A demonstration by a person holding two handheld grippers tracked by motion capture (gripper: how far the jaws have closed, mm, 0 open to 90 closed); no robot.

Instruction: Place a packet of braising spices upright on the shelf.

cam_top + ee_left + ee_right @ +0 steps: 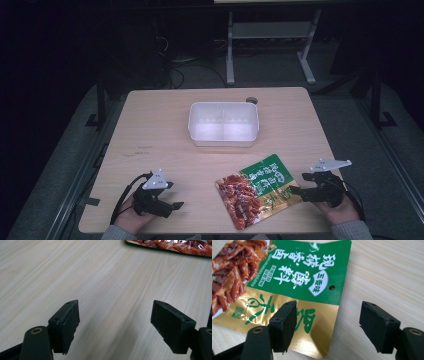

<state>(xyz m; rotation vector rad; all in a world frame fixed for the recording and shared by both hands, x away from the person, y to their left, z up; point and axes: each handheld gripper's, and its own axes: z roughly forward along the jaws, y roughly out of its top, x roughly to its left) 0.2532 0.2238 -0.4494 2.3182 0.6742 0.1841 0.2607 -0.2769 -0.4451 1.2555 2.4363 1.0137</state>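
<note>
A light wooden table (150,130) takes up the middle of the high view, with dark floor and a metal frame beyond its far edge. Just above the centre of the frame sits a white plastic container (223,124), open at the top and split by a low divider into two compartments, both looking empty; it seems set there to receive something. Toward the lower right lies a flat snack packet (257,190), green and gold with a red food photo, tilted diagonally on the wood, well apart from the container. At the bottom right, the right gripper (300,190) is held low with its tips just beside the packet's gold corner; in the right gripper view its jaws stand wide apart, one over the gold edge of the packet (287,282), gripping nothing, likely lined up to pinch that corner. At the bottom left, the left gripper (172,202) rests low over bare wood, apart from the packet, jaws also spread wide and empty in the left gripper view, as if waiting its turn.
</note>
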